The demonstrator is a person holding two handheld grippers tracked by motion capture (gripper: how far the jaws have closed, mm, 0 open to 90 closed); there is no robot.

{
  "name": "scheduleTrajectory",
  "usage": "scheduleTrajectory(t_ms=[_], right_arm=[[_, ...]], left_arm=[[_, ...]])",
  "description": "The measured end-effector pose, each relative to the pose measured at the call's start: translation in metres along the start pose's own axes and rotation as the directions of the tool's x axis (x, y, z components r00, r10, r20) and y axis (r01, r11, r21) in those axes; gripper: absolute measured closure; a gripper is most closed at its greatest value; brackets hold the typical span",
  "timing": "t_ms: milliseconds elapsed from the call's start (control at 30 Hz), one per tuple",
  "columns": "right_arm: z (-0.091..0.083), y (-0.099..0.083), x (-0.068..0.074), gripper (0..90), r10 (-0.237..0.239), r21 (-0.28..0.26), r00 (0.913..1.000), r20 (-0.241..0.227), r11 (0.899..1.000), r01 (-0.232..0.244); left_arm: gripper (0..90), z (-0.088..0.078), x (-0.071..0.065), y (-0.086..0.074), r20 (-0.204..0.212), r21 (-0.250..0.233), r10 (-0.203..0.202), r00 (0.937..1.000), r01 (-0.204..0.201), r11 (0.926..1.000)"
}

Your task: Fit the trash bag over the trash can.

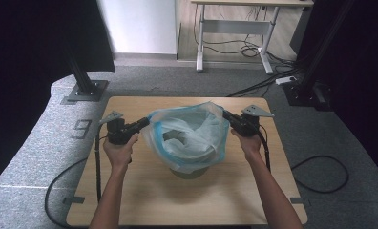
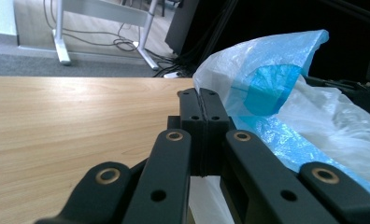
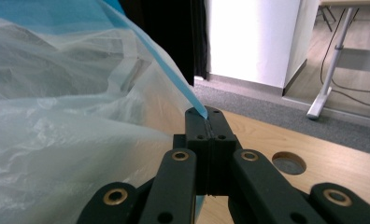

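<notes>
A translucent white plastic bag with a blue rim (image 1: 187,136) stands open in the middle of the wooden table (image 1: 144,200), draped over a small round bin (image 1: 191,171). My left gripper (image 1: 146,123) is shut on the bag's left rim. In the left gripper view its jaws (image 2: 202,95) are pressed together with the bag (image 2: 276,93) spreading to their right. My right gripper (image 1: 226,116) is shut on the right rim. The blue edge (image 3: 192,100) comes out from between its closed jaws (image 3: 206,114). The bag mouth is stretched wide between the two grippers.
A round hole (image 3: 288,162) is set in the tabletop near the right gripper. Black stand bases (image 1: 86,90) sit on the grey carpet beyond the table's far corners. A white-legged desk (image 1: 235,33) and loose cables (image 1: 320,174) lie farther off.
</notes>
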State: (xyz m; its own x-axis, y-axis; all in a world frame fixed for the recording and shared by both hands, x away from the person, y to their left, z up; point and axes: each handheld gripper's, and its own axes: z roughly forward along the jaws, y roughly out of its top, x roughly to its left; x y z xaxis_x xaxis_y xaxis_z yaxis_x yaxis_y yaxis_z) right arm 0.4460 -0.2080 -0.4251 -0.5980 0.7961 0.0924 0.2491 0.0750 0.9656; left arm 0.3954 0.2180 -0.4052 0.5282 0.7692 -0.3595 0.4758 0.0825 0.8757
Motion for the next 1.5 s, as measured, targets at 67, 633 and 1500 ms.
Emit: scheduleTrajectory(t_ms=[67, 633, 1500], right_arm=[[0.005, -0.004, 0.000, 88.6, 0.009, 0.012, 1.0000, 0.001, 1.000, -0.009], [0.038, -0.040, 0.004, 88.7, 0.059, 0.214, 0.9978, -0.030, 0.975, -0.052], [-0.060, -0.042, 0.019, 58.9, 0.022, 0.121, 0.9982, -0.056, 0.993, -0.015]], left_arm=[[89.5, 0.004, 0.002, -0.002, -0.018, 0.017, 0.007, 0.9998, -0.007, 0.9998], [89.5, 0.040, 0.013, -0.019, -0.039, 0.179, -0.044, 0.9983, 0.050, 0.9826], [89.4, 0.026, 0.022, -0.049, -0.017, 0.202, -0.064, 0.9978, 0.066, 0.9771]])
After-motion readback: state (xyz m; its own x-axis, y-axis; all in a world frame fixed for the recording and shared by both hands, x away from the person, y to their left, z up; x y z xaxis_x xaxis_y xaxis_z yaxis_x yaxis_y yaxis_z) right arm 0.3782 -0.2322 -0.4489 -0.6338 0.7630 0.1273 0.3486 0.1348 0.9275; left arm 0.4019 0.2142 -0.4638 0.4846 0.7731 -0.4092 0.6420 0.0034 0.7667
